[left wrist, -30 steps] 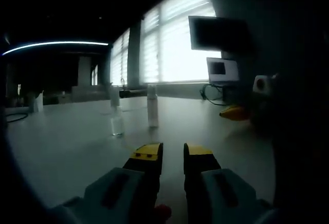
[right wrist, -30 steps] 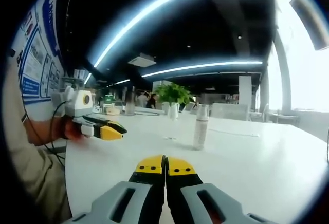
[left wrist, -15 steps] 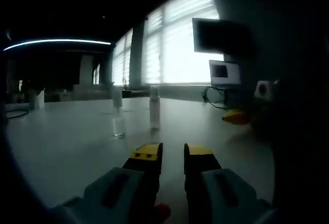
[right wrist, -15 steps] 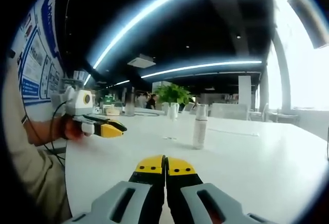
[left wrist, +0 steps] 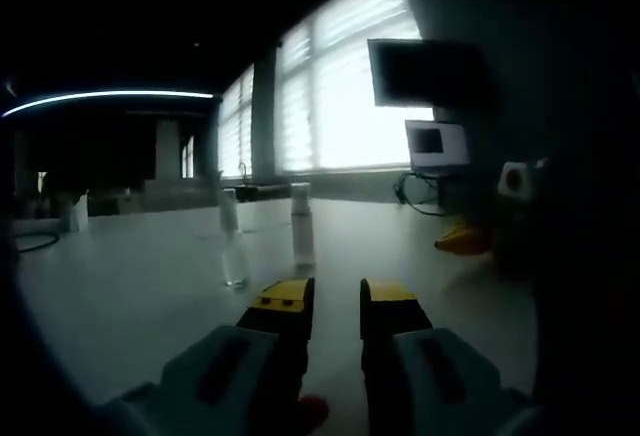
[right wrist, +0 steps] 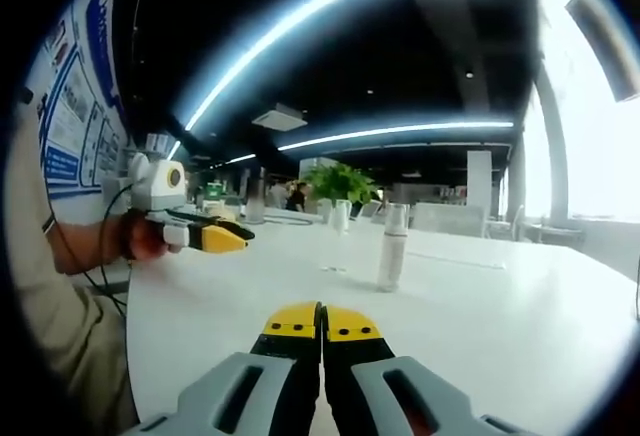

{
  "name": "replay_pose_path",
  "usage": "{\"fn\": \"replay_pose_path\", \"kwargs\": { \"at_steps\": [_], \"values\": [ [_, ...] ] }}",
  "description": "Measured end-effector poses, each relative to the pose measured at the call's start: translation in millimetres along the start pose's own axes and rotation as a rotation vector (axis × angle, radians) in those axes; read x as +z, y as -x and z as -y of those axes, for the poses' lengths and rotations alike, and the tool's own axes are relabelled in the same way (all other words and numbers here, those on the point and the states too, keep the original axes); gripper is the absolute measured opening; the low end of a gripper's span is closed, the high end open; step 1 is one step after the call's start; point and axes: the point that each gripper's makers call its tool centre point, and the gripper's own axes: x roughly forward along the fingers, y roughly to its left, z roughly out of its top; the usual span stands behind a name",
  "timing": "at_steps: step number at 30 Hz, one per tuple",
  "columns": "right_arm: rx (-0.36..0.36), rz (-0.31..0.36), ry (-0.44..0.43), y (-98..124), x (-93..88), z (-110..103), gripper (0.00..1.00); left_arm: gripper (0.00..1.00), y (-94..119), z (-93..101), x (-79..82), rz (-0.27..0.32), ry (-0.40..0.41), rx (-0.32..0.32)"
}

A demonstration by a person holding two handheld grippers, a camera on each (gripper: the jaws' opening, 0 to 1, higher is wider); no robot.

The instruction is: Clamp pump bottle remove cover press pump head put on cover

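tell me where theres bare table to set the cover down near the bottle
Bare white table spreads between the right gripper and the pump bottle, and to the bottle's right. In the left gripper view it is tighter around the bottle, where a clear cup stands beside it.

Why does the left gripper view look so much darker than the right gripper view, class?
Left gripper view: it faces bright windows, so the table, pump bottle and left gripper fall into dim backlight. Right gripper view: it looks away from the windows, so the pump bottle and right gripper are evenly lit; ceiling light strips curve from fisheye distortion.
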Motion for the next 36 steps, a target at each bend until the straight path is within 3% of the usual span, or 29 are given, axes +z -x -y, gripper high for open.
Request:
{"fn": "replay_pose_path", "kwargs": {
  "at_steps": [6, 19, 31, 36],
  "values": [
    [0.004, 0.006, -0.005, 0, 0.6, 1, 0.00, 0.12, -8, -9.4, 2.4, -0.002, 0.005, 0.006],
    [0.013, 0.021, -0.021, 0, 2.6, 0, 0.00, 0.16, -34, -6.0, 18.4, 0.006, -0.025, 0.002],
    [0.010, 0.020, -0.011, 0, 4.1, -5, 0.00, 0.19, -55, -11.0, 16.5, -0.013, -0.063, 0.028],
    [0.009, 0.023, -0.012, 0, 3.9, -3, 0.00, 0.21, -66, -16.2, 14.7, -0.016, -0.030, 0.039]
  ]
}}
